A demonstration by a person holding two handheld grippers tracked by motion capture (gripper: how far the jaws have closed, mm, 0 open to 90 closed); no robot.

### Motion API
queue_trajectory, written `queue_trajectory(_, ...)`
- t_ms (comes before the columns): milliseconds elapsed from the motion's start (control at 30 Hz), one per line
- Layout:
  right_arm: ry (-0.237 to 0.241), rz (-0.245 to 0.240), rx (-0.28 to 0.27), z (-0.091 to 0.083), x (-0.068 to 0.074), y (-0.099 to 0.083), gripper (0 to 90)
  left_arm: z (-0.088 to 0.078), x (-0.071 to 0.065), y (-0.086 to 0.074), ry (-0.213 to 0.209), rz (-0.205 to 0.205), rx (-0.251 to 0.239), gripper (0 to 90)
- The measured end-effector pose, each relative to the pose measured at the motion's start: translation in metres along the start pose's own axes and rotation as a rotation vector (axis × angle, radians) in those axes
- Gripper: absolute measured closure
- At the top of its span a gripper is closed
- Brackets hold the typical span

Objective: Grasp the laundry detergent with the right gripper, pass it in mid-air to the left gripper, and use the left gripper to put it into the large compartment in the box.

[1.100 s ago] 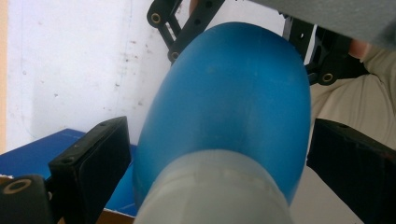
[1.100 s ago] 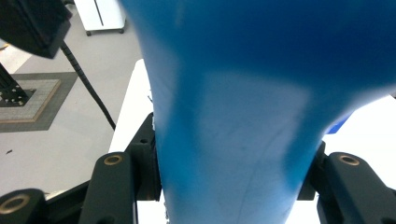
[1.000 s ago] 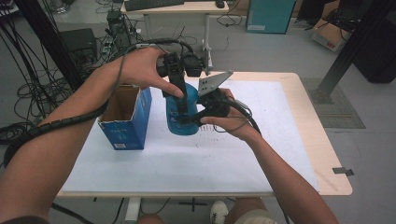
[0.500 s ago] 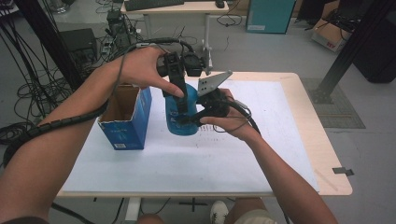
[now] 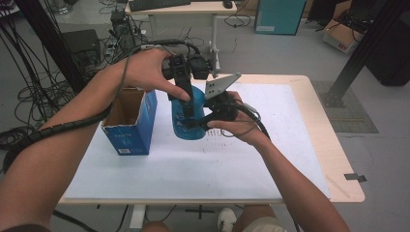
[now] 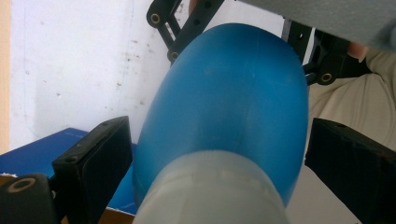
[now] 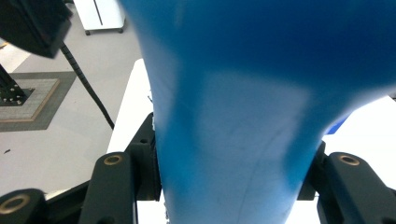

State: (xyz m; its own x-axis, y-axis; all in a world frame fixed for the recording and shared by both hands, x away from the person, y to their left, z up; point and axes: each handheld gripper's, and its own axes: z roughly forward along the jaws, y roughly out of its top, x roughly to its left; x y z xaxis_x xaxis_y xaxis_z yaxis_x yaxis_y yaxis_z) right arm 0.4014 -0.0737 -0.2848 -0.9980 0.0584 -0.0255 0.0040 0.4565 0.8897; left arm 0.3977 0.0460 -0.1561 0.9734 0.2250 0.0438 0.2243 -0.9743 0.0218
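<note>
The right gripper (image 5: 197, 121) has its fingers clenched on the lower body of a translucent blue plastic bottle (image 5: 188, 116). The left gripper (image 5: 186, 96) comes from above, its fingers (image 6: 93, 158) released, standing apart on either side of the bottle's upper part. The bottle stands upright on the white-covered worktop (image 5: 193, 164), just beside an open blue cardboard box (image 5: 130, 123).

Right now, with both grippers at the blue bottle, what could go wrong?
1. The right gripper clamps the blue bottle low on its rounded body; it could tip or slide out.
2. The left gripper straddles the grey cap with gaps on both sides; closing off-centre could knock the bottle sideways.
3. The open blue box stands close beside the bottle and could get bumped.
</note>
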Motion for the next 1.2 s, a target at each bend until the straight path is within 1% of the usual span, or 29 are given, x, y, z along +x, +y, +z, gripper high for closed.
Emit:
queue_trajectory(100, -0.001, 0.005, 0.005, -0.0002, 0.0003, 0.0001, 43.4, 0.0001, 0.0001, -0.0002, 0.003, -0.001, 0.002, 8.7)
queue_trajectory(133, 0.001, -0.008, -0.003, 0.0004, -0.0002, 0.0005, 43.5, 0.0005, 0.0001, -0.0006, 0.003, -0.001, -0.002, 9.0)
queue_trajectory(200, 0.000, -0.010, -0.003, 0.0002, -0.0002, 0.0007, 43.4, 0.0007, 0.0002, -0.0007, 0.004, 0.000, -0.001, 10.1)
queue_trajectory(333, -0.001, -0.011, -0.001, 0.0000, 0.0002, 0.0010, 43.4, 0.0000, 0.0006, -0.0009, -0.003, 0.003, -0.004, 14.1)
queue_trajectory(433, -0.001, -0.013, 0.000, -0.0003, 0.0005, 0.0011, 43.4, 0.0001, 0.0003, -0.0008, 0.008, 0.007, -0.005, 18.5)
queue_trajectory(467, -0.002, -0.016, -0.001, -0.0004, 0.0004, 0.0010, 43.4, -0.0004, 0.0004, -0.0004, 0.004, 0.004, 0.005, 18.8)
queue_trajectory(500, -0.002, -0.017, -0.002, -0.0004, 0.0004, 0.0010, 43.4, 0.0000, 0.0001, -0.0005, 0.010, 0.004, 0.004, 18.9)
queue_trajectory(633, 0.001, -0.018, -0.003, -0.0007, 0.0009, 0.0013, 43.4, 0.0004, 0.0000, -0.0007, 0.010, 0.005, 0.004, 21.5)
queue_trajectory(667, -0.003, -0.030, -0.006, -0.0007, 0.0002, 0.0014, 43.4, 0.0010, 0.0001, -0.0010, 0.015, 0.006, 0.001, 22.0)
queue_trajectory(867, -0.003, -0.029, -0.007, -0.0008, 0.0006, 0.0017, 43.4, 0.0001, 0.0001, -0.0009, 0.013, 0.005, 0.001, 25.2)
queue_trajectory(1000, 0.001, -0.031, -0.010, -0.0006, 0.0012, 0.0021, 43.4, -0.0002, 0.0004, -0.0011, 0.005, 0.005, 0.000, 29.9)
queue_trajectory(1100, -0.001, -0.034, -0.012, -0.0003, 0.0010, 0.0019, 43.4, 0.0004, -0.0003, -0.0013, 0.014, 0.008, -0.006, 32.8)
queue_trajectory(1200, 0.003, -0.031, -0.007, -0.0007, 0.0011, 0.0017, 43.4, 0.0004, -0.0003, -0.0009, 0.009, 0.010, -0.001, 33.3)
